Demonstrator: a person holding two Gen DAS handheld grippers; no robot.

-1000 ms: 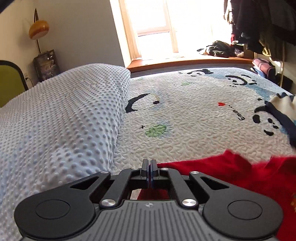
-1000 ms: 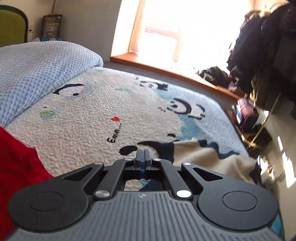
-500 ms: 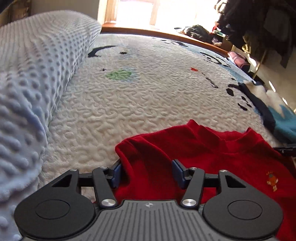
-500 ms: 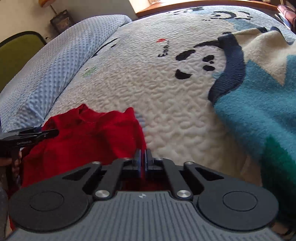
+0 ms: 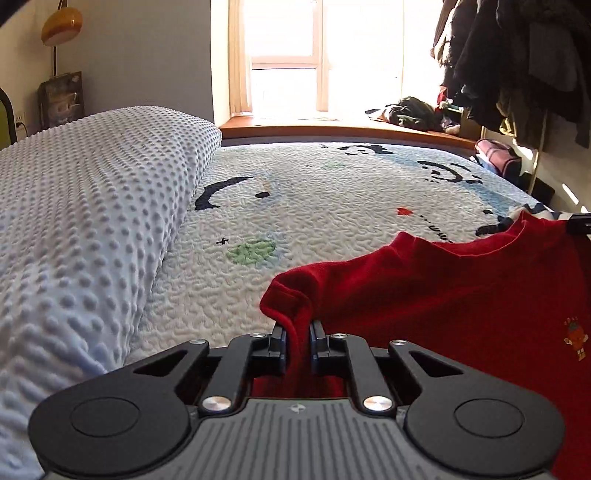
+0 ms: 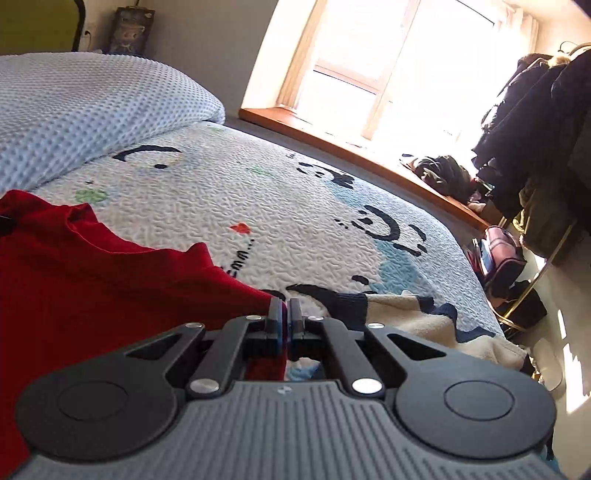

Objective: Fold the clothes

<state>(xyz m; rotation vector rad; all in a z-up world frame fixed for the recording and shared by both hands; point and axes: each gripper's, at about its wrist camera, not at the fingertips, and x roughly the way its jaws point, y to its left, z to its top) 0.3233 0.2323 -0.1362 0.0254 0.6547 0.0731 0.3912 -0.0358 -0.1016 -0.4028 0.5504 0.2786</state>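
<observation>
While both grippers hold one garment up above a bed:
Left gripper (image 5: pixel 297 341): jaws closing, a bunched fold of the red shirt (image 5: pixel 443 295) pinched between the blue pads at its shoulder corner.
Right gripper (image 6: pixel 284 325): clenched tight, with what looks like a thin edge of the red shirt (image 6: pixel 110 280) caught between the pads, though the view there is cramped.
Shirt: stretched between the two tools above the bedspread, collar on the far edge, a small cartoon print (image 5: pixel 576 338) on the front.
Bedspread (image 5: pixel 332 221): white quilted cover with panda faces, a red heart and green patches, lying beneath the shirt.
Sweater (image 6: pixel 424 325): cream and navy knit, crumpled on the bed just beyond the right gripper.
Blanket (image 5: pixel 92 203): pale blue dotted fabric, heaped along the bed's left side.
Background: bright window (image 5: pixel 288 55) over a wooden sill; dark coats (image 5: pixel 517 66) hanging at right; orange lamp (image 5: pixel 61 26) at left.
</observation>
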